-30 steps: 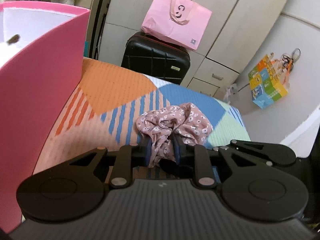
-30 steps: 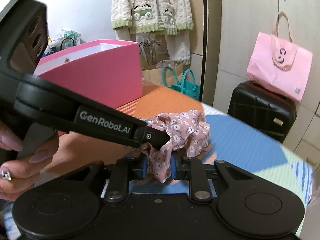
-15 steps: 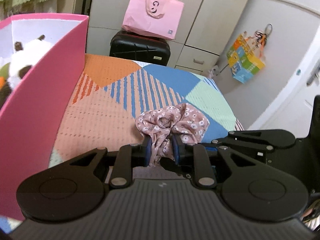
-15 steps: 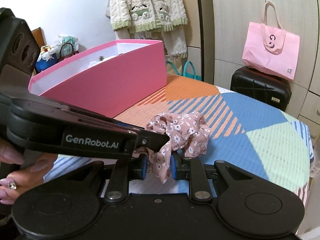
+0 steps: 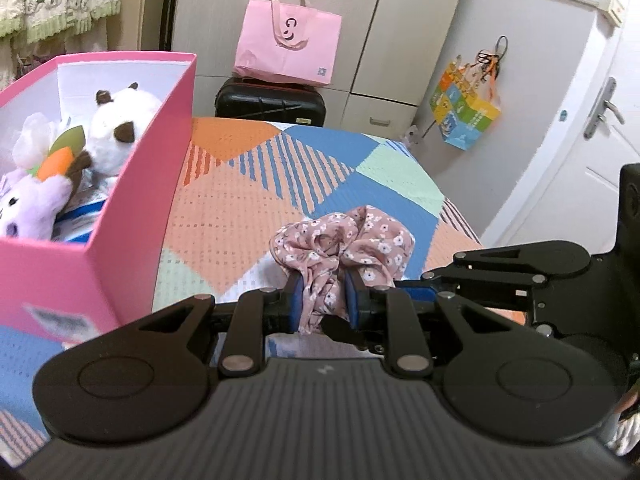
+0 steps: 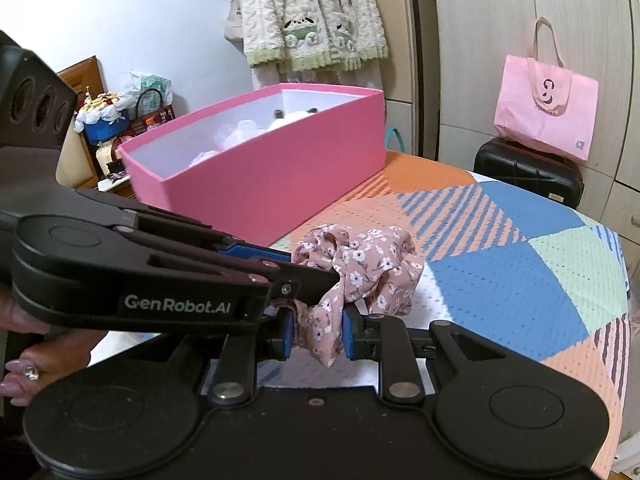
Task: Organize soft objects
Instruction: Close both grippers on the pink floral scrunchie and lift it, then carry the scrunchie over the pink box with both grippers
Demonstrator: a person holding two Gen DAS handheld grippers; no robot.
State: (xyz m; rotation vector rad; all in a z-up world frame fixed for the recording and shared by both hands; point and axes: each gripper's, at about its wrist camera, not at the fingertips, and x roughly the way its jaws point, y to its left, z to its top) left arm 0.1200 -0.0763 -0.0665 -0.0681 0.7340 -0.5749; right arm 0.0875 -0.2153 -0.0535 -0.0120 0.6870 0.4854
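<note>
Plushies [image 5: 108,132] are sitting in the pink box [image 5: 132,216] already; I'm pinching the floral scrunchie [image 5: 344,240] with both claws, left claw [image 5: 322,306] and right claw [image 6: 316,330], boxing it next probably.

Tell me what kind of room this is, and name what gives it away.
Most likely a bedroom at home: a bed with a patchwork cover, tall wardrobe doors behind a suitcase, and fleece pyjamas hanging on the wall.
</note>
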